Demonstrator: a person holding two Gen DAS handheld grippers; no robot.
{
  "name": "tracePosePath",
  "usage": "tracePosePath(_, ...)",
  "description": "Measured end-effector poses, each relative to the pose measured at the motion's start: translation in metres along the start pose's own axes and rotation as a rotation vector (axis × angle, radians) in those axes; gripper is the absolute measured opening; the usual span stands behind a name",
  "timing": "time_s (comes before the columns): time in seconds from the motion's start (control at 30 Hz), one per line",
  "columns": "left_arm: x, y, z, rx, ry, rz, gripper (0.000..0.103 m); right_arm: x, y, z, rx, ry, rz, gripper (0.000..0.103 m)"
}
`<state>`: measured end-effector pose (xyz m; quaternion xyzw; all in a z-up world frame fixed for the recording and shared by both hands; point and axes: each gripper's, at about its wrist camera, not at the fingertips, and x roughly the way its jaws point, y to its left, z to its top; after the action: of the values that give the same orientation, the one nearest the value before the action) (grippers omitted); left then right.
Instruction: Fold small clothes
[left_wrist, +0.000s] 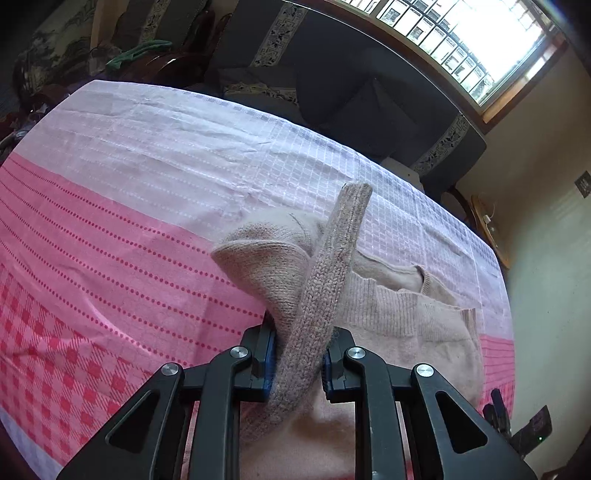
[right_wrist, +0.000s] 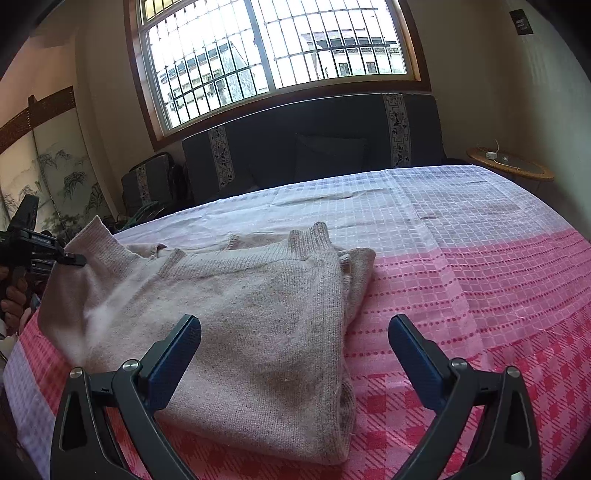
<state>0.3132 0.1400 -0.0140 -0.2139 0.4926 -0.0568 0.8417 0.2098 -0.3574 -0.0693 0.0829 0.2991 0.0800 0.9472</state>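
A beige knitted sweater (right_wrist: 258, 314) lies partly folded on the pink and white checked cloth (right_wrist: 480, 280), its right side doubled over with a ribbed cuff on top. My left gripper (left_wrist: 298, 360) is shut on a ribbed sleeve (left_wrist: 332, 273) and a bunched fold of the sweater (left_wrist: 406, 325), holding them up off the cloth. In the right wrist view the left gripper (right_wrist: 70, 258) pinches the sweater's raised left corner, with a hand (right_wrist: 14, 295) behind it. My right gripper (right_wrist: 295, 332) hovers open over the sweater's near right edge, with nothing between its pads.
The cloth-covered surface ends at a dark cushioned bench (right_wrist: 314, 147) under a barred window (right_wrist: 277, 48). A round wicker side table (right_wrist: 509, 166) stands at the far right. A painted screen (right_wrist: 55, 173) and piled clothes lie to the left.
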Motion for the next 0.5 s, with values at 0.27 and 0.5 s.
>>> tracePosePath(0.27,-0.020,-0.059,-0.016,-0.053,-0.034,-0.035,0.017,-0.007,-0.029,-0.004,0.123,-0.020,0.070,0.101)
tracePosePath(0.5,-0.015,-0.111,-0.030,-0.042,-0.034,-0.041,0.016,-0.003,-0.042,-0.005,0.195,0.001,0.120,0.101)
